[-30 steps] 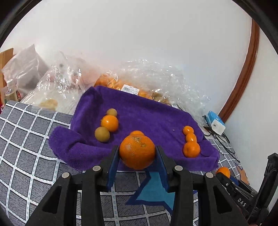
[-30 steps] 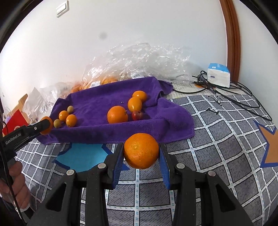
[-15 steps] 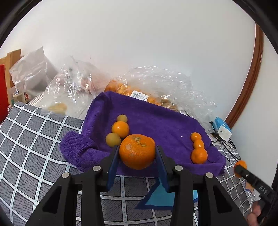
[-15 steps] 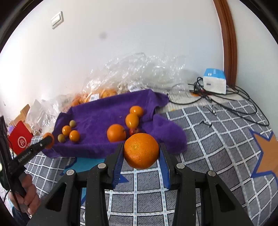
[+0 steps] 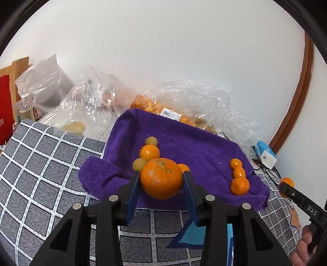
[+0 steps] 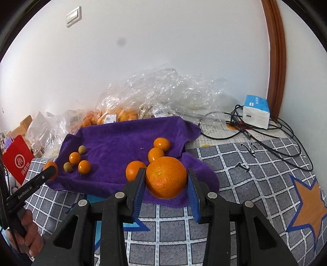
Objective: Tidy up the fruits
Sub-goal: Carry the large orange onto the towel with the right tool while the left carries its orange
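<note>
While "GenRobot.AI" marks the left gripper (image 6: 50,171), "DAS" marks the right gripper (image 5: 286,185).

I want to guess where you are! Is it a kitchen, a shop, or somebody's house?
Probably a room in somebody's house. A purple towel with fruit on it lies on a grey checked cover with stars, a light switch is on the wall, and shopping bags sit behind.

My right gripper (image 5: 286,185) bears "DAS" in white along its arm. My left gripper (image 6: 50,170) reads "GenRobot.AI". Left of the purple towel (image 6: 122,141), the red bag (image 6: 17,159) carries white characters, illegible. Bag price labels (image 6: 110,118): unreadable.
</note>
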### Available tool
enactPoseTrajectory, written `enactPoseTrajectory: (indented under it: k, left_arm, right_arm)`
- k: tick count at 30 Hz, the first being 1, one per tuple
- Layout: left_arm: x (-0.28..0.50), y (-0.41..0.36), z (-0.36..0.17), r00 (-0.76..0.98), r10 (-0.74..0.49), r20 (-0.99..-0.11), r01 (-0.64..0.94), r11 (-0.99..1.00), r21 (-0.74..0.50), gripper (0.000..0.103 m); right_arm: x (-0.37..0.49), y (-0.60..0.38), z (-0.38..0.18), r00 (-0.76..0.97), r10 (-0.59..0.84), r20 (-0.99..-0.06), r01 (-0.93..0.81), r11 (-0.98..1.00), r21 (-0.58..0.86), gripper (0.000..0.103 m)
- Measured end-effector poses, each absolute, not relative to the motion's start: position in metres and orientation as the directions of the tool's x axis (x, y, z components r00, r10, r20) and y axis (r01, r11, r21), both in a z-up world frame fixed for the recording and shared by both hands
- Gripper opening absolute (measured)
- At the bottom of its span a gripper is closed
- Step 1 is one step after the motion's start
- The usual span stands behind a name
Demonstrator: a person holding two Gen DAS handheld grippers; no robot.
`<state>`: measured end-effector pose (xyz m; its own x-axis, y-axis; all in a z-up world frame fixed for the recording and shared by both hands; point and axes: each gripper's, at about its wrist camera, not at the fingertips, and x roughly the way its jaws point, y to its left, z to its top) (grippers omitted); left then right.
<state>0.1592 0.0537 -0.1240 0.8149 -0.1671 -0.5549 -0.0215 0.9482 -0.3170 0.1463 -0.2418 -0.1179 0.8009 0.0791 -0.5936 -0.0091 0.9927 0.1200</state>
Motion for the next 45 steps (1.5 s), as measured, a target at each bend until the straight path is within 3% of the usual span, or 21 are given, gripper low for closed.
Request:
enactPoseTrajectory:
  k: [16, 29, 45]
  left_arm:
    - [0.166, 0.071, -0.116, 0.806, -0.146, -0.573, -0.069, 0.939, -0.336, 0.039]
    - [0.203, 0.075, -0.087, 0.803, -0.115, -0.585, -0.042, 0.968, -0.248, 0.039]
    - [0.258, 0.061, -0.106, 0.681, -0.191, -0.707, 0.007, 0.967, -0.254, 0.039]
  right_arm:
    - [0.179, -0.215, -0.111, 0.788, 0.055, -0.613, -0.023, 0.998, 0.06, 0.039]
    - [0.221, -0.208, -0.11, 0.776, 0.052, -0.629, -0.024, 0.998, 0.053, 0.039]
    - [0.282, -0.171, -0.15, 0.654, 0.143, -0.743, -0.17, 0.985, 0.039, 0.039]
